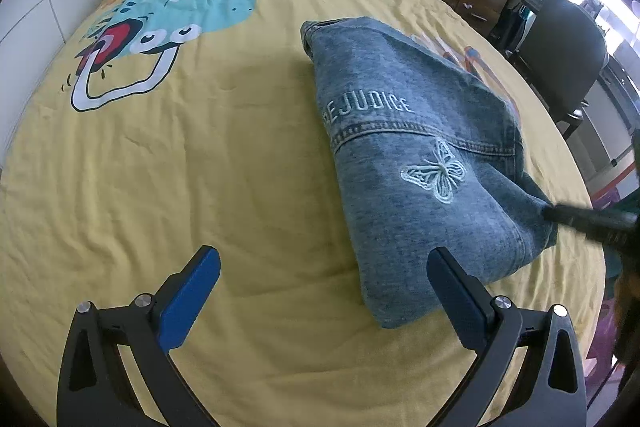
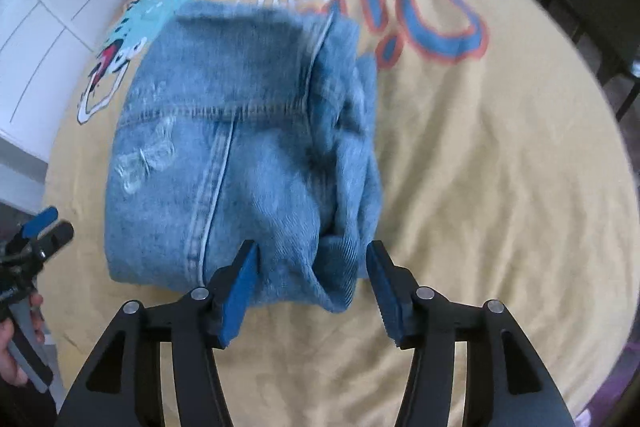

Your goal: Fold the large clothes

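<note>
We see a folded denim jacket [image 1: 420,163] lying on the bed [image 1: 200,155], on its yellow sheet, right of the cartoon print [image 1: 160,23]. Our left tongs [image 1: 324,279] hang wide, holding nothing, right finger just beside the jacket's near edge. Our right tongs [image 2: 312,283] are spread wide too, a bunched denim corner between the pads, not clamped. Right view blurry.

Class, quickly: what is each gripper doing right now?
Left gripper: open, holding nothing.
Right gripper: open, jaws either side of the jacket edge, not clamped.
</note>
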A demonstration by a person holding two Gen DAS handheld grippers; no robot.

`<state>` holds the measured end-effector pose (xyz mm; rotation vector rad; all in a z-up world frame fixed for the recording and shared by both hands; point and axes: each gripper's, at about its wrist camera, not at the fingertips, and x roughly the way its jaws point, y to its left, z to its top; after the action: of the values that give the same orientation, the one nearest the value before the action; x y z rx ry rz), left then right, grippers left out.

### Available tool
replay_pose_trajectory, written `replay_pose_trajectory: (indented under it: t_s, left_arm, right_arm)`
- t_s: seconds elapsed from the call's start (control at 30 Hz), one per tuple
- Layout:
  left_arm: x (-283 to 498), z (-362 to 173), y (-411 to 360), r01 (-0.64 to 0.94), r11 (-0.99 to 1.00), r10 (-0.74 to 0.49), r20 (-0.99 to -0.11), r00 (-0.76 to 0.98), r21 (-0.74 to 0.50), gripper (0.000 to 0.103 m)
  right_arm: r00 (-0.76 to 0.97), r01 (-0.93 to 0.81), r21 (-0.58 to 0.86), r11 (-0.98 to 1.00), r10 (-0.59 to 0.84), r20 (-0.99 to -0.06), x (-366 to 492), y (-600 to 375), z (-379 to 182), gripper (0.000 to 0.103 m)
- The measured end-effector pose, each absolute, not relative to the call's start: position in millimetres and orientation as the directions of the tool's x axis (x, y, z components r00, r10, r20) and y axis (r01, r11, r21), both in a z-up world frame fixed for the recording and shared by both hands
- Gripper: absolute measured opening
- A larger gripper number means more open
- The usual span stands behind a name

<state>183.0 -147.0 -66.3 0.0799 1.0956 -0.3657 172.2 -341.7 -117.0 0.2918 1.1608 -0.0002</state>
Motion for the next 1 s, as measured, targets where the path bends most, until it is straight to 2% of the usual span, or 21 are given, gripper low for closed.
replay_pose_trajectory:
  t_s: [0.07, 0.17, 0.4, 0.47, 0.5, 0.73, 0.9, 1.0]
  left_arm:
    - [182, -65, -146, 0.33, 0.937, -0.254, -0.877, 0.408, -0.117, 0.102]
    - [180, -64, -146, 0.332, 0.935, -0.26, -0.875, 0.41, -0.122, 0.102]
    - [180, -64, -139, 0.34, 0.936, -0.237, -0.879, 0.413, -0.093, 0.102]
    - [182, -67, -136, 0.338, 0.937, -0.227, -0.882, 0.413, -0.083, 0.102]
    - [183, -68, -134, 0.335, 0.939, -0.222, -0.882, 0.416, -0.078, 0.102]
    - [188, -73, -129, 0.317, 0.945, -0.214, -0.884, 0.415, -0.08, 0.102]
    - [190, -78, -131, 0.311, 0.945, -0.225, -0.888, 0.402, -0.098, 0.102]
    - [193, -80, -134, 0.307, 0.945, -0.232, -0.891, 0.391, -0.111, 0.102]
  right_arm:
    - [0.433, 0.153, 0.211, 0.965, 0.126, -0.892, 185, -347, -103, 0.057]
    - [0.444, 0.165, 0.192, 0.967, 0.1, -0.89, 211, -354, -96, 0.064]
    - [0.388, 0.197, 0.186, 0.963, 0.098, -0.916, 263, -359, -128, 0.063]
    - [0.383, 0.157, 0.187, 0.97, 0.115, -0.917, 270, -352, -132, 0.037]
    - [0.377, 0.143, 0.158, 0.977, 0.094, -0.922, 274, -348, -131, 0.008]
    - [0.474, 0.092, 0.156, 0.983, 0.094, -0.875, 296, -354, -89, 0.008]
    - [0.358, 0.103, 0.089, 0.991, 0.047, -0.933, 314, -357, -122, 0.009]
    - [0.356, 0.124, 0.106, 0.987, 0.055, -0.933, 306, -362, -132, 0.011]
